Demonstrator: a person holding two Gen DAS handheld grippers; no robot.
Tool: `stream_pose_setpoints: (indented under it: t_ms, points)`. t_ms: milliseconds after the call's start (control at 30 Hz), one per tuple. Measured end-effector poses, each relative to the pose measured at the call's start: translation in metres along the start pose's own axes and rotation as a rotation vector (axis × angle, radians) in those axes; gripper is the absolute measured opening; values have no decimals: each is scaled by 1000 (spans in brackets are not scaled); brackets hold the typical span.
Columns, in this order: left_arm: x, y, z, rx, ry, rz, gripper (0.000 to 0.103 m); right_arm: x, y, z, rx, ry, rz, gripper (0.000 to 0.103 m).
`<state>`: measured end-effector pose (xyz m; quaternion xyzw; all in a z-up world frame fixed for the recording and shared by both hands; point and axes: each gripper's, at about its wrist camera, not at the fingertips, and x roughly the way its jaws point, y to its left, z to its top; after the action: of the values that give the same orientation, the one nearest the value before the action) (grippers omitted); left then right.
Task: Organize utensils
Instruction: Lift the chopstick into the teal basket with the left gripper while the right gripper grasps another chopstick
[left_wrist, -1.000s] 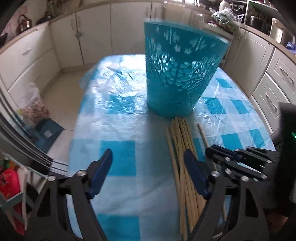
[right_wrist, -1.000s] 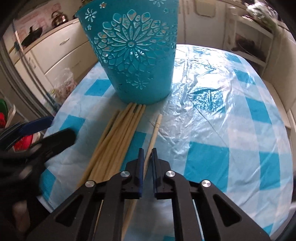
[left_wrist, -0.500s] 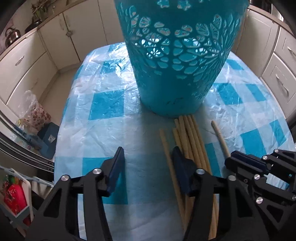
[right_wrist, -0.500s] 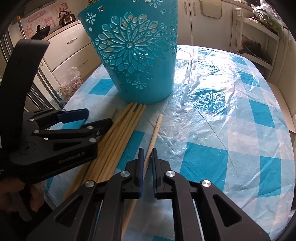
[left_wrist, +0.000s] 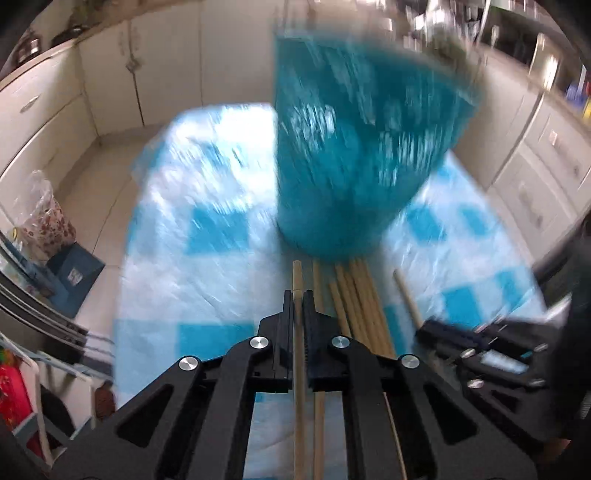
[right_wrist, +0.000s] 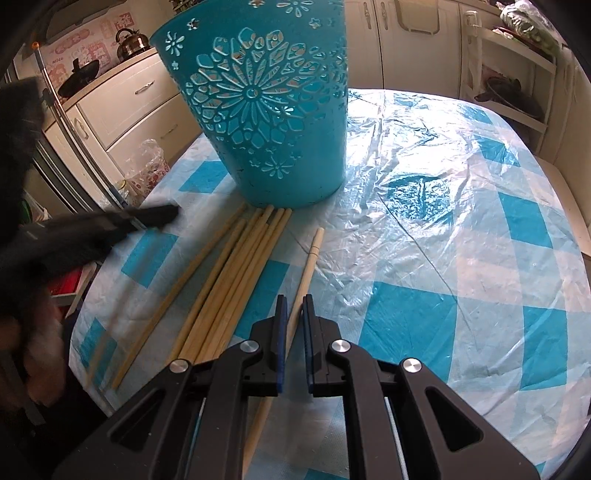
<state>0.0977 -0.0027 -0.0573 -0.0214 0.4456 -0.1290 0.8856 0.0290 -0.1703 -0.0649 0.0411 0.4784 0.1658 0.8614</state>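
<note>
Gripping one wooden stick (left_wrist: 297, 280), the left gripper (left_wrist: 297, 295) has its jaws clenched on it; the stick's tip pokes out ahead toward the teal basket (left_wrist: 362, 155). Right gripper (right_wrist: 293, 306) jaws are clamped on a separate single stick (right_wrist: 314, 254). A loose bundle of sticks (right_wrist: 240, 266) lies on the checked worktop (right_wrist: 443, 258), ends touching the basket's base. Left view is motion-blurred.

The basket (right_wrist: 266, 122) stands upright on the table (right_wrist: 461, 229), toward its far edge. A bundle of chopsticks (right_wrist: 236, 273) lies before it, tips almost touching its base, reaching back to the near edge. One chopstick (right_wrist: 308, 266) lies apart, just right of the bundle.
</note>
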Motion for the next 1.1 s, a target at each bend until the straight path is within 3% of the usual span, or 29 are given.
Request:
stream_pose_setpoints:
  t_ms: [133, 367, 600, 733, 900, 1100]
  points:
    - [-40, 14, 9, -27, -162, -25, 5, 0, 1, 0, 2, -2, -2, 9]
    - [-93, 5, 28, -43, -348, -109, 5, 0, 0, -1, 9, -4, -2, 9]
    - [-147, -7, 108, -117, -659, -165, 5, 1, -3, 0, 22, -9, 16, 9]
    - [-148, -11, 150, -158, -810, -148, 5, 0, -5, -1, 34, -13, 33, 9]
    - [-110, -8, 183, -235, -804, -123, 5, -1, -3, -1, 2, -20, 10, 9]
    - [-70, -14, 170, -185, -707, -84, 5, 2, -6, 4, 5, -17, 9, 9]
